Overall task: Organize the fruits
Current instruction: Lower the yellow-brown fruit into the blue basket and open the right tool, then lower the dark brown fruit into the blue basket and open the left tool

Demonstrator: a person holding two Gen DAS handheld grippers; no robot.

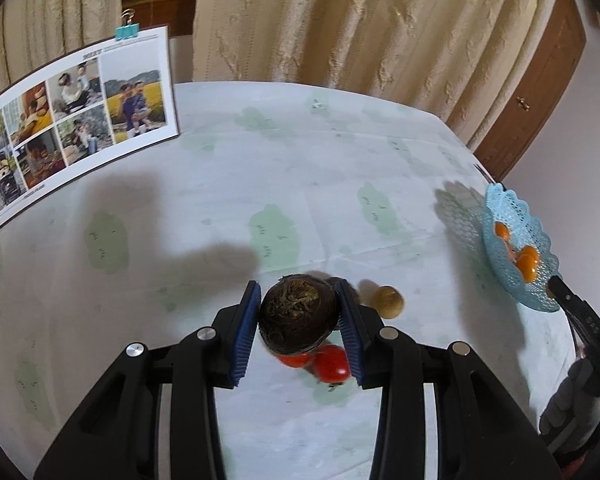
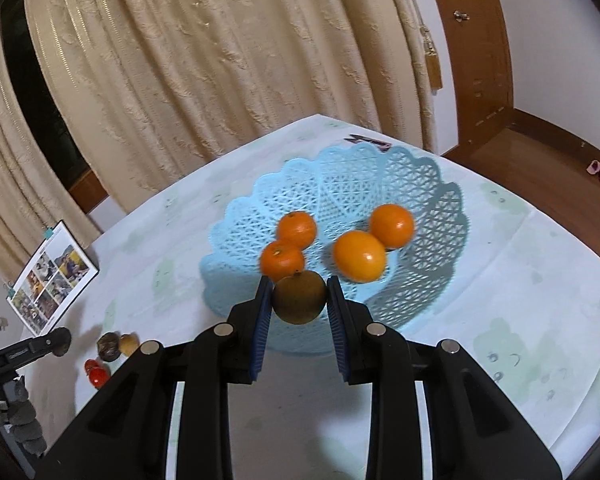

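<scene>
My left gripper (image 1: 298, 314) is shut on a dark wrinkled passion fruit (image 1: 298, 314) held above the table. Two red tomatoes (image 1: 330, 362) lie under it, and a tan round fruit (image 1: 387, 301) lies just to its right. My right gripper (image 2: 299, 298) is shut on a brown-green round fruit (image 2: 299, 298) over the near rim of a light blue lattice basket (image 2: 380, 172). Several oranges (image 2: 359, 256) lie in the basket. The basket also shows at the right of the left wrist view (image 1: 504, 216).
A clipped photo sheet (image 1: 80, 120) stands at the table's far left. The table has a pale cloth with green patches (image 1: 268, 184). Beige curtains (image 2: 220, 60) hang behind. A dark passion fruit (image 2: 108, 346), a tan fruit (image 2: 128, 343) and tomatoes (image 2: 97, 372) lie at the left in the right wrist view.
</scene>
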